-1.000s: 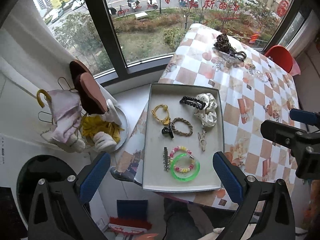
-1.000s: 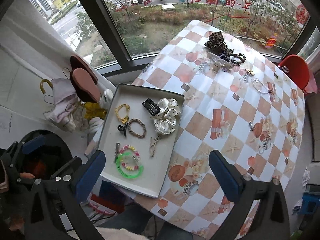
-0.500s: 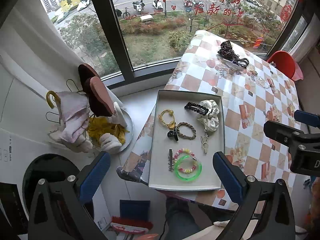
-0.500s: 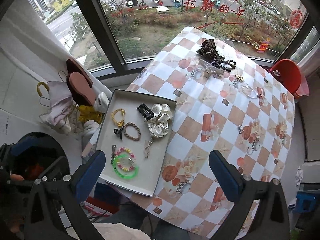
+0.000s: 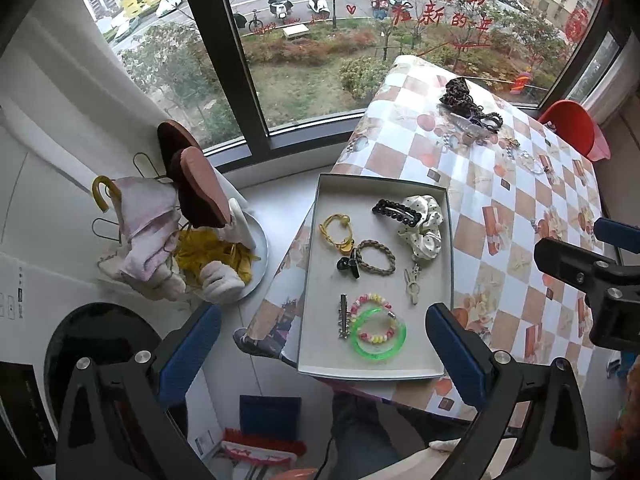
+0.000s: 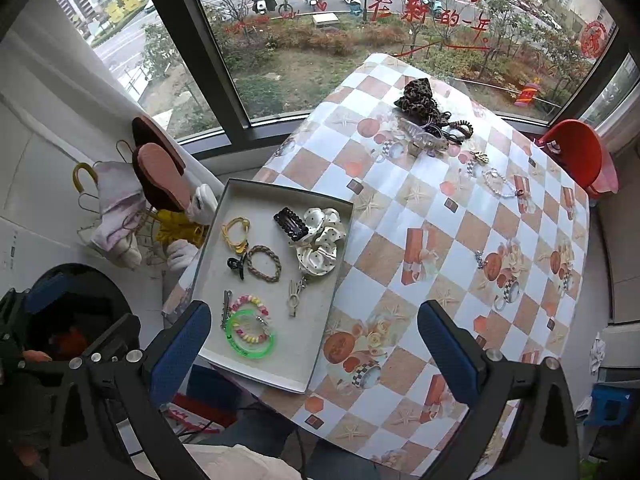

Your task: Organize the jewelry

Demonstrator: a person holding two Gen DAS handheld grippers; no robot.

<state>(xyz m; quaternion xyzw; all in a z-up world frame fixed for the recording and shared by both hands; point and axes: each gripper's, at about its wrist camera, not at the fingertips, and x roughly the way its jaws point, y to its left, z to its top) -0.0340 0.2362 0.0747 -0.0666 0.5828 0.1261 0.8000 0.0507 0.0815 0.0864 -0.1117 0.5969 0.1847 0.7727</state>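
Tray (image 6: 320,280), table's near-left edge: partly filled. Loose jewelry pile (image 6: 432,128), far edge: unsorted. Left claw (image 5: 320,352), right claw (image 6: 312,344): released, empty, raised. Next: reach far pile.

Each hand-held black plastic left gripper (image 5: 322,340) and black plastic right gripper (image 6: 314,336) carries two textured blue rubber finger pads (image 5: 452,350) on angular black arms, fastened with round silver screws (image 5: 143,357) behind the pads.
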